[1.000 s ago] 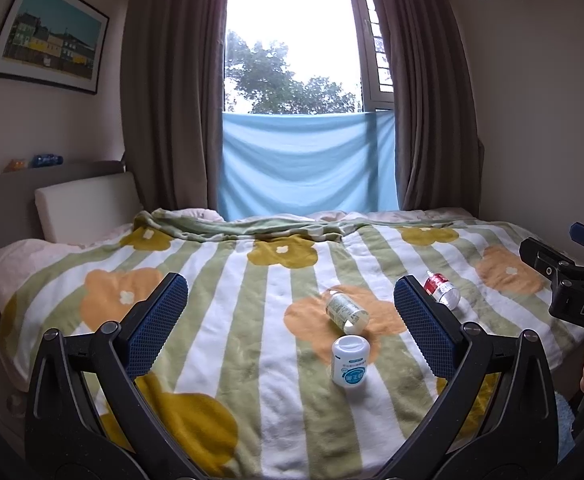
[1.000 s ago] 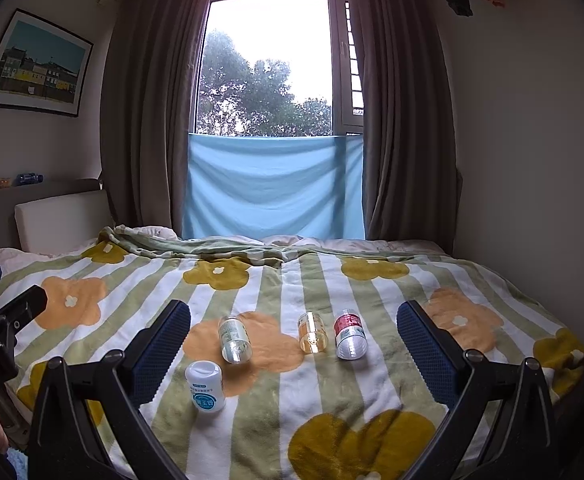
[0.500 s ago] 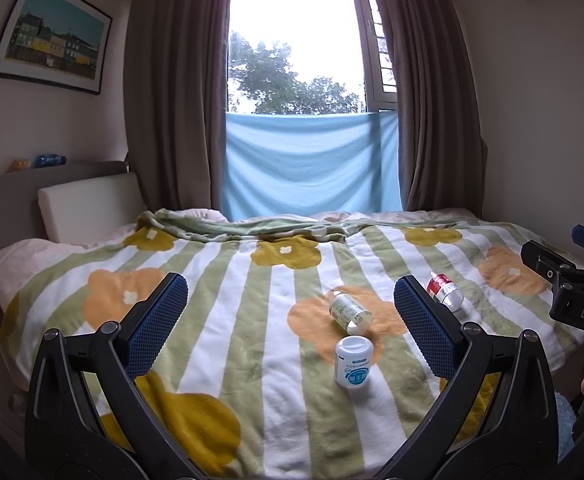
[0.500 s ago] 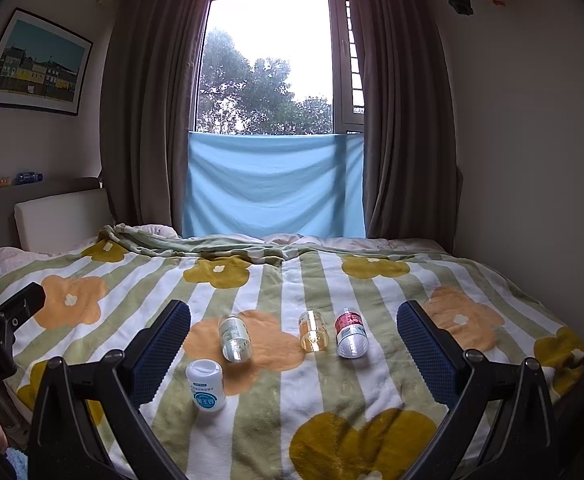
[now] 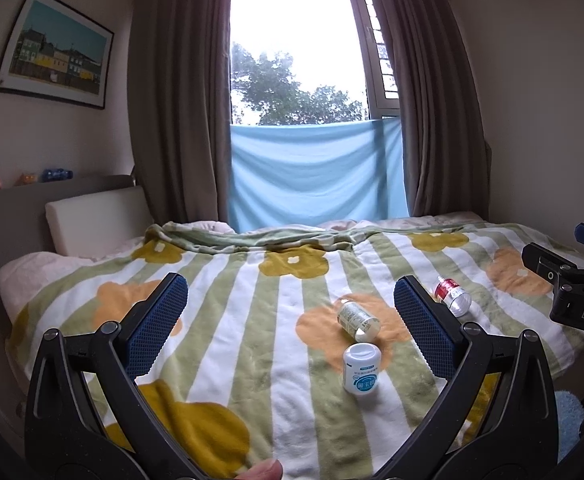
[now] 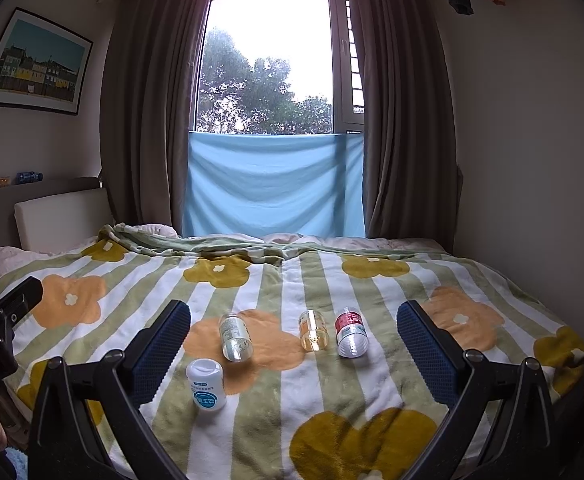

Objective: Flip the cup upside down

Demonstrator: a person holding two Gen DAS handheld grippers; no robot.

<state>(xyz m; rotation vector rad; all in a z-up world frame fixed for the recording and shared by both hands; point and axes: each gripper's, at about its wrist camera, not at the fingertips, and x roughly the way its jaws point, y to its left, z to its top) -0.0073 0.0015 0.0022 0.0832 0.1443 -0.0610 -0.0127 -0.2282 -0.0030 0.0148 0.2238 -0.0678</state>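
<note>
Cup is, we take it, the small white pot with a blue label, the only thing standing on end on the blanket. Its long axis is close to vertical and a closed white face is on top. We cannot tell whether that face is a base or a lid, so the cup may already be mouth down or may be right way up.

From the left gripper it lies ahead and below, right of centre, between the fingers. From the right gripper it lies low and far left, just beside the left finger. We judge the left better lined up, though neither is plainly closer.

Both grippers are spread wide and hold nothing. Three bottles lie on their sides just beyond the cup.
</note>
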